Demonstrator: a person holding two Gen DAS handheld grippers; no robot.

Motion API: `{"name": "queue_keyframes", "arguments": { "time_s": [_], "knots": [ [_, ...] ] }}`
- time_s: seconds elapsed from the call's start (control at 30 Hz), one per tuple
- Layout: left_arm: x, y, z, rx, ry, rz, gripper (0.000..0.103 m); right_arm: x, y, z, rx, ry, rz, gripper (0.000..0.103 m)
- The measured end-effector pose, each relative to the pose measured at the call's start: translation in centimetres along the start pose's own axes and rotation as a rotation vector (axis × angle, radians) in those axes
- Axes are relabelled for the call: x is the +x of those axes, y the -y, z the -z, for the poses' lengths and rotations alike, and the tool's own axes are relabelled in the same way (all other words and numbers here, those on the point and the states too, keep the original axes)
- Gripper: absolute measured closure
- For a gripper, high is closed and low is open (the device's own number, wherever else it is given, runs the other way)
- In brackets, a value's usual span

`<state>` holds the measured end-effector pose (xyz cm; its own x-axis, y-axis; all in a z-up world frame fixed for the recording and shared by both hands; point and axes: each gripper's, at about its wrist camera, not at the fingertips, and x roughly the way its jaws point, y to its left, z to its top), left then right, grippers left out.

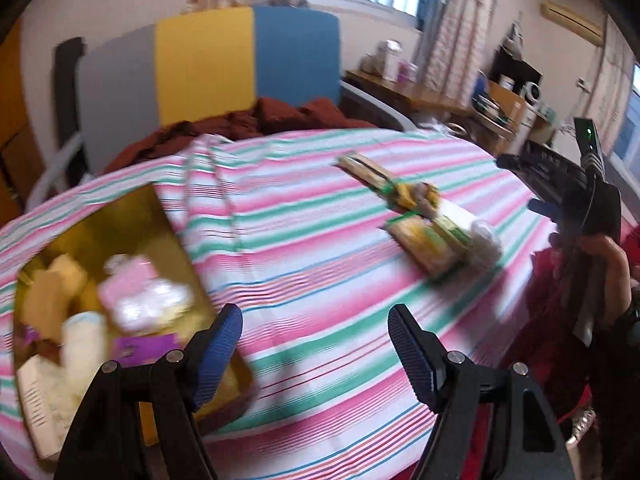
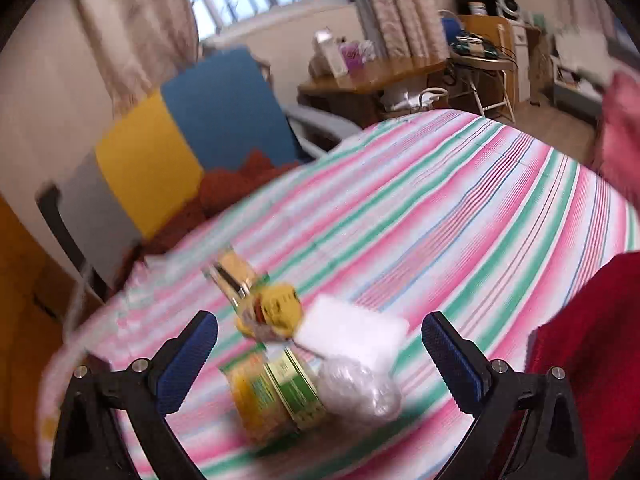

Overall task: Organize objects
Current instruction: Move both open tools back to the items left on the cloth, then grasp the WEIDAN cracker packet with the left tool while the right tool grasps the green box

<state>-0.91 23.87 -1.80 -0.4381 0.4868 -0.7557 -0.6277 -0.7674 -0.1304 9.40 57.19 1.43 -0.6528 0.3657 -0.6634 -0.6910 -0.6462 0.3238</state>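
A gold box point(image 1: 160, 236) holding several packets lies at the left on the striped bedspread point(image 1: 320, 264). My left gripper point(image 1: 316, 348) is open and empty, its left finger over the box's near corner. Further right lies a cluster of packets: a yellow-green packet point(image 1: 432, 248), a clear plastic bag point(image 1: 486, 244), a white pack and a long snack pack point(image 1: 364, 170). In the right wrist view my right gripper point(image 2: 320, 356) stands open above that cluster, with the yellow-green packet point(image 2: 276, 392), the clear bag point(image 2: 360, 392) and the white pack point(image 2: 356, 332) between its fingers, untouched.
A grey, yellow and blue headboard point(image 1: 208, 64) and a rumpled brown blanket point(image 1: 260, 124) stand behind the bed. A wooden desk point(image 2: 372, 76) with clutter is at the far right. A person's red sleeve point(image 2: 592, 344) is at the right edge. The right hand's gripper body point(image 1: 580, 196) shows there.
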Motion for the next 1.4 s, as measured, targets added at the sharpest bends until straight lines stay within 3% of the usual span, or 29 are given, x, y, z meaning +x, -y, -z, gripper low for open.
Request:
{"name": "queue_keyframes", "arguments": {
  "time_s": [0.13,0.27,0.33,0.57,0.73,0.97,1.13,1.33,1.4],
  "knots": [
    [3.1,1.6,-1.2,-0.019,-0.061,0.054,0.026,0.1,0.0,0.0,0.003,-0.009,-0.024,0.0],
    [6.3,2.1,-2.3,-0.104,-0.151,0.122,0.026,0.4,-0.9,0.3,-0.037,-0.02,-0.033,0.0],
    [7.7,2.2,-2.9,-0.136,-0.183,0.115,0.028,0.2,-0.9,0.4,-0.038,-0.017,-0.041,0.0],
    [11.2,4.6,-5.3,-0.1,-0.209,0.117,0.028,0.3,0.0,0.3,0.003,-0.025,-0.069,0.0],
    [14.2,6.2,-6.9,-0.148,-0.247,0.133,0.028,0.7,0.2,0.2,0.014,-0.043,-0.092,0.0],
    [17.9,8.1,-8.7,-0.18,-0.294,0.094,0.028,0.8,0.7,0.1,0.008,-0.077,-0.155,0.0],
    [19.4,9.6,-9.1,-0.162,-0.286,0.097,0.024,1.1,1.0,0.1,0.034,-0.093,-0.174,0.0],
    [19.5,8.1,-8.4,-0.169,-0.263,0.119,0.024,1.2,0.9,0.1,0.034,-0.096,-0.18,0.0],
    [19.3,7.8,-8.2,-0.147,-0.265,0.113,0.029,1.3,1.0,0.1,0.04,-0.099,-0.177,0.0]
  ]
}}
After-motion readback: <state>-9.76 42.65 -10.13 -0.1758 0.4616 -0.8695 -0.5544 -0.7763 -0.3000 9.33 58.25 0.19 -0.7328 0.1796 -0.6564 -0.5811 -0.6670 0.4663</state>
